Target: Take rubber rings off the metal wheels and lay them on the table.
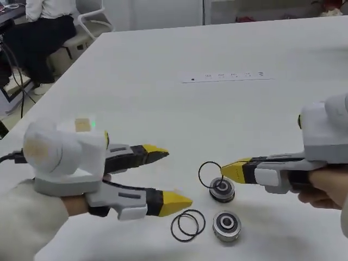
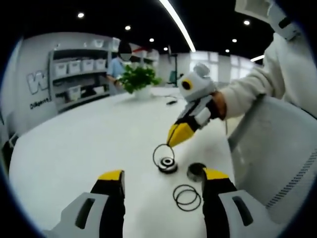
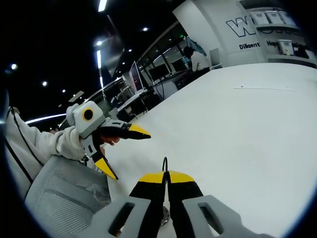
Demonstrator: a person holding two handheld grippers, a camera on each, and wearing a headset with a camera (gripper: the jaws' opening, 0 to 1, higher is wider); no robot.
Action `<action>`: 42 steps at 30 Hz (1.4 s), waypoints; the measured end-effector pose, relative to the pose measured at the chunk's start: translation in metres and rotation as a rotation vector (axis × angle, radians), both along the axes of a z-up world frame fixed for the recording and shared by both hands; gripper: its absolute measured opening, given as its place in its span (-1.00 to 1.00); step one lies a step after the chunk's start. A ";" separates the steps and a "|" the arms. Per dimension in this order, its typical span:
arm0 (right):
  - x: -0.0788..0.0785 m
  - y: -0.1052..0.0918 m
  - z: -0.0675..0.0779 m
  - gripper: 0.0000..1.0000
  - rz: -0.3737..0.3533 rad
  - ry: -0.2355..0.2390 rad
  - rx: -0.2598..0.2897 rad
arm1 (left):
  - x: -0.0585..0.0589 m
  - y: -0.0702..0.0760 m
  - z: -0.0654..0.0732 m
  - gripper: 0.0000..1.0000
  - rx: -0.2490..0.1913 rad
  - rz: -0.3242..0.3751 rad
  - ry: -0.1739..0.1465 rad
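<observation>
Right tool [image 1: 224, 168], mid-right of frame, pinched tight on a rubber ring [image 1: 199, 174] standing upright, its lower edge at the upper metal wheel [image 1: 222, 188]. Left tool [image 1: 177, 176], lower left, spread wide and empty. Two loose rings [image 1: 172, 227] lie flat on the tabletop [image 1: 163, 98] at bottom centre, beside the second wheel [image 1: 227, 225].

The big white table [image 1: 163, 98] has wide room far from the person. Close in, two small round metal wheels [image 1: 227, 225] and two thin black rubber rings [image 1: 172, 226] lying flat crowd the gap between the left gripper [image 1: 178, 176] and the right gripper [image 1: 224, 168], which pinches a third ring [image 1: 199, 174].
</observation>
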State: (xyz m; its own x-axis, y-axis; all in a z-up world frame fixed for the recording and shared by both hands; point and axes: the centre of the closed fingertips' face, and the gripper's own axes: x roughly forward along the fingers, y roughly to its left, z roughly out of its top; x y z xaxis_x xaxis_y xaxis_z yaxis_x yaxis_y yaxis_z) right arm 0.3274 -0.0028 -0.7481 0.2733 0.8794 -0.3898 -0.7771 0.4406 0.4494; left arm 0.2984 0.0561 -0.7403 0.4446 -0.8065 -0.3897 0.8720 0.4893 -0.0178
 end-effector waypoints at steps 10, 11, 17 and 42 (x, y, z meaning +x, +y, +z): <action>-0.014 0.012 -0.003 -1.00 0.051 0.025 0.000 | -0.030 0.022 -0.022 0.38 0.003 0.068 0.040; -0.016 0.014 -0.004 -1.00 0.062 0.028 -0.004 | -0.032 0.024 -0.026 0.39 0.017 0.073 0.053; -0.033 0.025 -0.010 -1.00 0.122 0.051 -0.017 | -0.030 0.020 -0.020 0.49 0.022 0.061 0.023; -0.048 0.024 -0.043 -1.00 0.178 0.097 -0.130 | -0.034 0.020 -0.026 0.47 0.032 0.044 0.046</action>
State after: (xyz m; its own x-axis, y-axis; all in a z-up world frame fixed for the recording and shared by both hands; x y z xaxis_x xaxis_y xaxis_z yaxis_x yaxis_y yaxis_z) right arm 0.2798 0.0214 -0.7908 0.0742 0.8513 -0.5194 -0.8038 0.3593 0.4741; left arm 0.2646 0.0763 -0.7666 0.4606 -0.7733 -0.4357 0.8480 0.5283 -0.0411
